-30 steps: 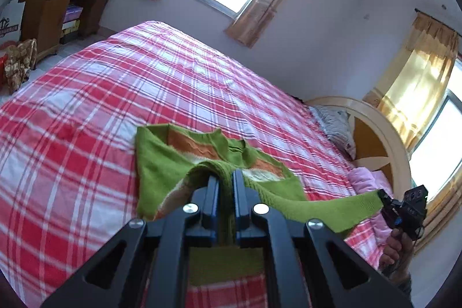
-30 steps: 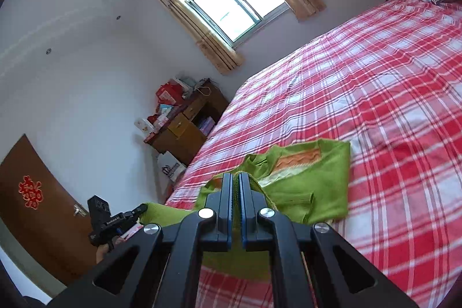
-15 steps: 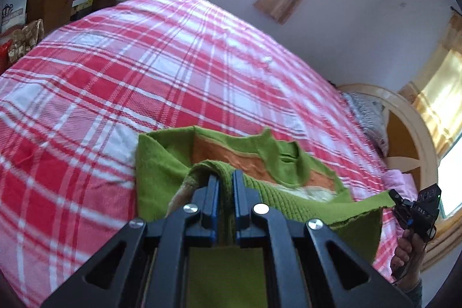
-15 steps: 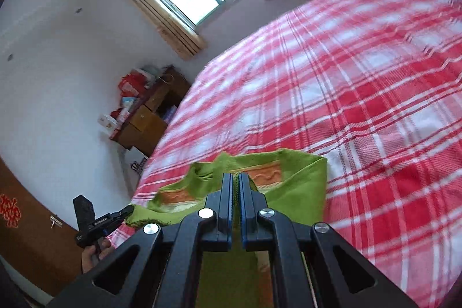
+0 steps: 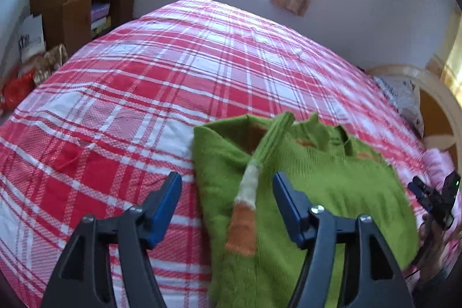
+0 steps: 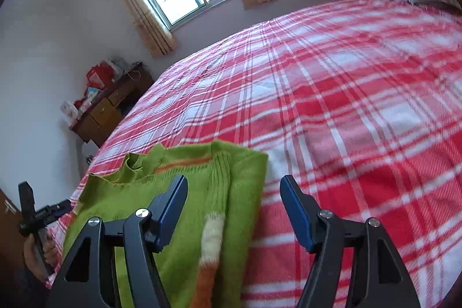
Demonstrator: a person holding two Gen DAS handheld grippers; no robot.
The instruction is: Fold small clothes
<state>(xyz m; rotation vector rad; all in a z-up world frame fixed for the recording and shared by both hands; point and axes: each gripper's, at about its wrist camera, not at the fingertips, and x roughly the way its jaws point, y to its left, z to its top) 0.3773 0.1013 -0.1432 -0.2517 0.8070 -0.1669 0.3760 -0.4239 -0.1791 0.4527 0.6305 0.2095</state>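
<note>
left gripper (image 5: 226, 189) jaws just opened wide, sleeve (image 5: 254, 181) dropped | right gripper (image 6: 234, 192) likewise, empty | green sweater (image 6: 184, 192) folded on bed (image 6: 346, 111)

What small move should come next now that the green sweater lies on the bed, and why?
Probably draw both grippers back. The left gripper and right gripper have just opened, and the green sweater lies folded over on the plaid bedspread, gripped by neither; its sleeve lies loose on top.

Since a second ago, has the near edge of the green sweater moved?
Yes. The green sweater edge, then lifted above the checked bedspread, now lies flat on it; both hand-held grippers, left and right, have just opened and released it.
</note>
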